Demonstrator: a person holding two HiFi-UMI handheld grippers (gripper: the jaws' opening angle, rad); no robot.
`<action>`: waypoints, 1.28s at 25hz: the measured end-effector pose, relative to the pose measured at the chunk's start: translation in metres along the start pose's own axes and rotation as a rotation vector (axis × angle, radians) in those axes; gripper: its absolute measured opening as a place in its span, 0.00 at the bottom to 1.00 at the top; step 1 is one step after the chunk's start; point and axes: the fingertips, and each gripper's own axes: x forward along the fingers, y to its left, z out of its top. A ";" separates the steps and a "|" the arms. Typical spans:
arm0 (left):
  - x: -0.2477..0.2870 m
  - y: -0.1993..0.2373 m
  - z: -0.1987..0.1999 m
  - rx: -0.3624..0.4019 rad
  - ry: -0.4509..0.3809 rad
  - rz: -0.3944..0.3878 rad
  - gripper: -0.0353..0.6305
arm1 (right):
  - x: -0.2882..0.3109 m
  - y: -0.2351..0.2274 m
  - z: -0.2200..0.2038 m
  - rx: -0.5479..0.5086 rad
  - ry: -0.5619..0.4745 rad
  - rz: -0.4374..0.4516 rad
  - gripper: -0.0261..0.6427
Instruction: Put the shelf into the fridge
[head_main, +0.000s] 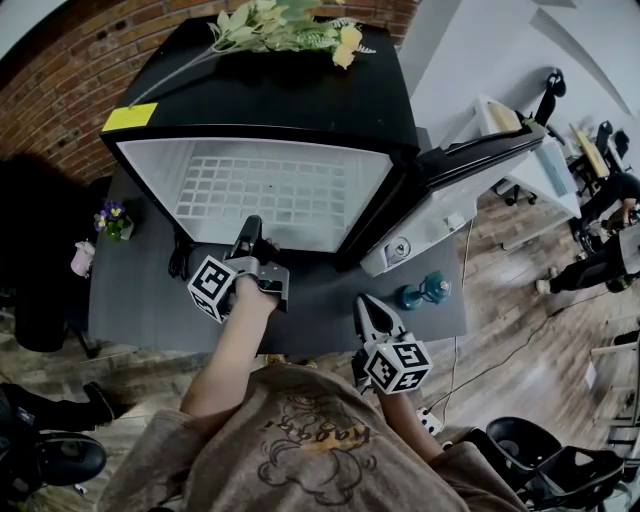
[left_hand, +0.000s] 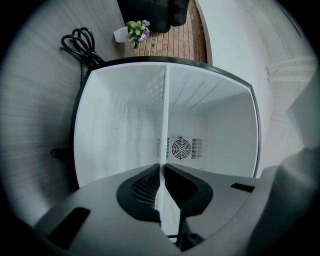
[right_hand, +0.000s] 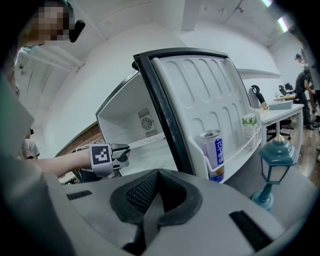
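Seen from the head view, the black fridge (head_main: 270, 95) stood on the dark counter (head_main: 140, 290) with its door (head_main: 470, 170) swung wide to the right. The white wire shelf (head_main: 265, 190) lay level inside the cabinet. The left hand-held gripper (head_main: 252, 232) reached in to the shelf's near edge.

Only the left gripper view showed the grip itself: the jaws were closed on that edge. There the shelf appeared edge-on as a thin white strip running toward the back wall, ending beside a round fan grille (left_hand: 181, 148). Open white cabinet space lay on both sides of the strip. Whether the shelf sat on side rails could not be told. The same view caught a coiled black cable (left_hand: 82, 42) on the counter just outside the fridge wall.

The right hand-held gripper (head_main: 368, 305) hung near the person, by the counter's near edge and well apart from the fridge opening. Its own view showed its jaws pressed together with nothing between them. Only that view showed the door's inner rack, which held a can (right_hand: 215, 152) and a carton (right_hand: 248, 127). A teal lantern (right_hand: 272, 170) stood on the counter near the open door, to the right of that gripper and apart from it.
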 end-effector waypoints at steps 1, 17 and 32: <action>0.001 0.000 0.000 0.001 -0.001 0.002 0.13 | 0.001 -0.001 0.000 -0.001 -0.001 -0.001 0.04; 0.010 0.000 0.003 -0.032 -0.023 0.013 0.13 | -0.001 -0.001 -0.001 0.000 0.011 -0.010 0.04; 0.037 -0.001 0.008 -0.017 -0.029 0.001 0.13 | -0.010 -0.017 0.005 0.016 -0.010 -0.068 0.04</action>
